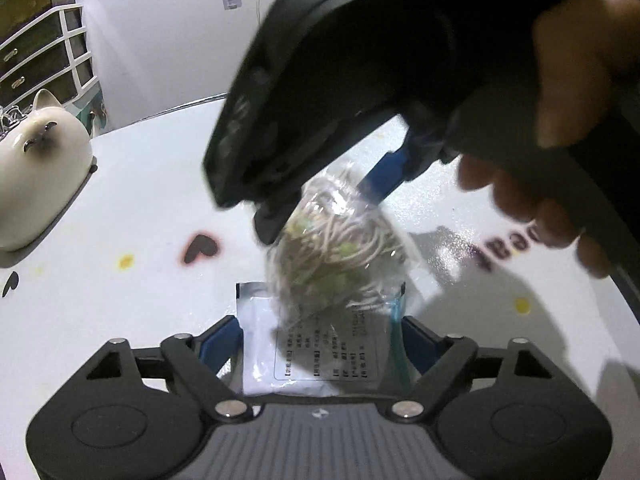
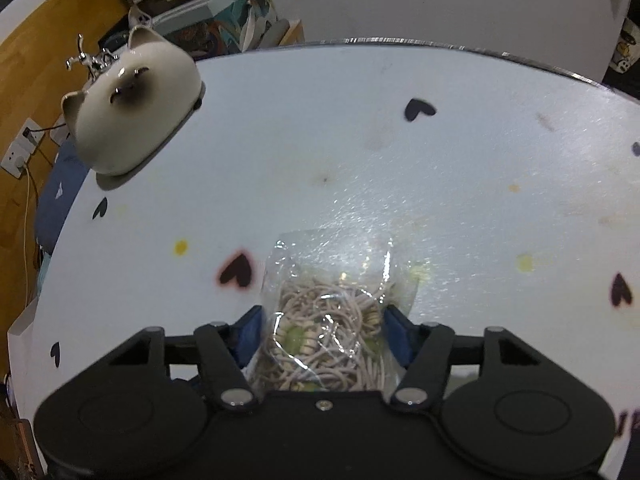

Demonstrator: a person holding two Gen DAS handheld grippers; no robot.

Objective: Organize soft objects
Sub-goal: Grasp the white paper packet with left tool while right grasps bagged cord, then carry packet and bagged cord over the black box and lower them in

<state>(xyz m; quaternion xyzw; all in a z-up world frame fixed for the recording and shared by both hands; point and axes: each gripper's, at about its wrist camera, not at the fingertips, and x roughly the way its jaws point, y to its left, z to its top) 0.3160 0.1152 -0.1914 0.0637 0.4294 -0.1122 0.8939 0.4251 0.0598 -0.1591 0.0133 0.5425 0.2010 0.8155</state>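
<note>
A clear plastic bag of beige cords (image 1: 340, 252) lies on the white table (image 1: 152, 208). Its near end, with a white backing and a printed label (image 1: 328, 360), sits between the blue pads of my left gripper (image 1: 320, 336), which touch both side edges. My right gripper (image 1: 320, 208) comes down from above, held by a person's hand (image 1: 568, 92), and clamps the far part of the bag. In the right wrist view the bag (image 2: 328, 332) fills the gap of the right gripper (image 2: 324, 332), and both blue pads press into its sides.
A cream ceramic cat (image 2: 136, 120) on a grey base stands at the table's left rim, also in the left wrist view as the cat (image 1: 40, 168). Heart and dot prints mark the tabletop (image 2: 440, 168). Its curved far edge (image 2: 400, 42) faces a white wall.
</note>
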